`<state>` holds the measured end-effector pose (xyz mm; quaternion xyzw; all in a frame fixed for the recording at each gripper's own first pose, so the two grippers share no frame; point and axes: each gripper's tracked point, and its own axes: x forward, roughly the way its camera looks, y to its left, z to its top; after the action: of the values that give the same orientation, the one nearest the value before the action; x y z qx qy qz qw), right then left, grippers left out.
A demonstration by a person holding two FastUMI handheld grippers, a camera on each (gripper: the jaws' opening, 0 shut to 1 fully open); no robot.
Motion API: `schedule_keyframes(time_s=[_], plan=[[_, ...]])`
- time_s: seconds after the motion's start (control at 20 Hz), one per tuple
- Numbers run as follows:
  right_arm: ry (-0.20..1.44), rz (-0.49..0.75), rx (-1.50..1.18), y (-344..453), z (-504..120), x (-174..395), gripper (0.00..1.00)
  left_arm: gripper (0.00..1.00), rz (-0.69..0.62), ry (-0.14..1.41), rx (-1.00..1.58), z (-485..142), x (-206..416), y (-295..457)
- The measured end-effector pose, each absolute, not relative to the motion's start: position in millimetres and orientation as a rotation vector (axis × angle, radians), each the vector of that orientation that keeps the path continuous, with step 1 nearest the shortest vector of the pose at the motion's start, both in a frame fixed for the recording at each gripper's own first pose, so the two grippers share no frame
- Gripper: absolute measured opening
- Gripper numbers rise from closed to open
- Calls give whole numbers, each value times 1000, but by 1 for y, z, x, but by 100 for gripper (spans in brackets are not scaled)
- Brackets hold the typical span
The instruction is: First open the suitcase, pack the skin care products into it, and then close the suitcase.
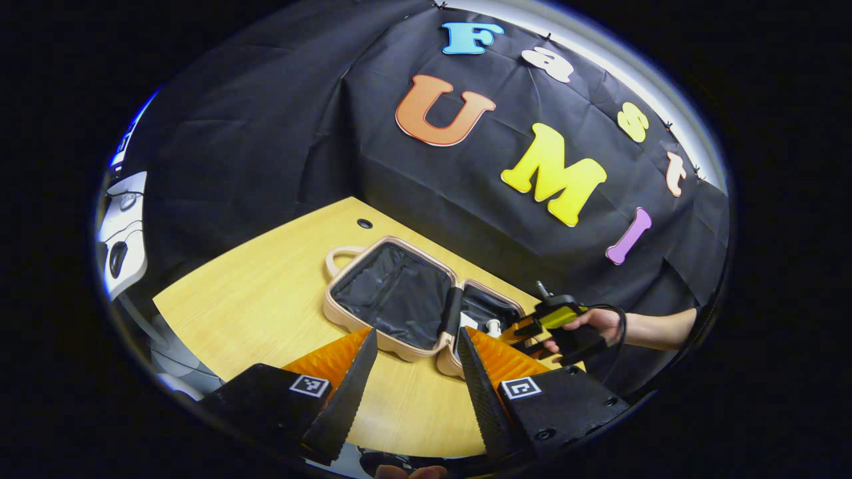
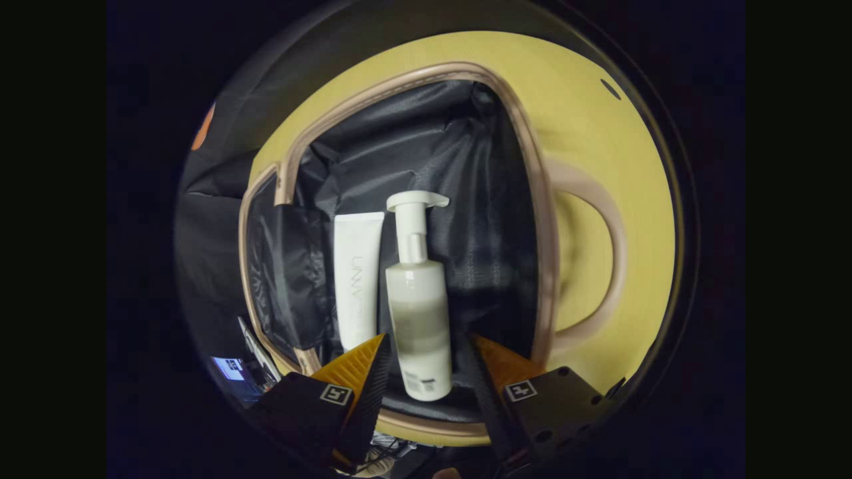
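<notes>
A beige suitcase [image 1: 339, 318] lies open on the wooden table [image 1: 266, 299], both halves lined in black. In the right gripper view a white pump bottle [image 2: 416, 299] and a white tube [image 2: 356, 279] lie side by side inside one half of the suitcase [image 2: 532, 199]. My right gripper [image 2: 429, 338] is open, one finger on each side of the bottle's lower end, with a gap at the right finger. In the left gripper view a hand [image 1: 596, 322] holds the right gripper [image 1: 526, 332] over that half. My left gripper [image 1: 417, 330] hovers open above the table, in front of the suitcase.
The suitcase handle [image 2: 609, 246] lies flat on the table beside the packed half. A cable hole [image 1: 364, 223] sits near the table's far corner. White equipment [image 1: 123, 233] stands off the table's left side. Black cloth walls close the back.
</notes>
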<state>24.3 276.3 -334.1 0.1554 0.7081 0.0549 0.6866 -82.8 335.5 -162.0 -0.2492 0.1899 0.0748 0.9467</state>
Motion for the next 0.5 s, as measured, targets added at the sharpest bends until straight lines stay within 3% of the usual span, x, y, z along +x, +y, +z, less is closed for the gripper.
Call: schedule_keyframes(time_s=[0.05,0.1,0.25,0.5], plan=[[1562,138,349,274,-323,19,70,79,173,374,-470,-162,-75,347],[1532,169,351,272,-309,13,67,79,188,361,-431,-163,-65,357],[1386,292,314,262,-271,-2,74,78,200,332,-387,-172,-31,390],[1198,461,219,233,-228,-45,73,79,172,339,-671,-210,36,446]])
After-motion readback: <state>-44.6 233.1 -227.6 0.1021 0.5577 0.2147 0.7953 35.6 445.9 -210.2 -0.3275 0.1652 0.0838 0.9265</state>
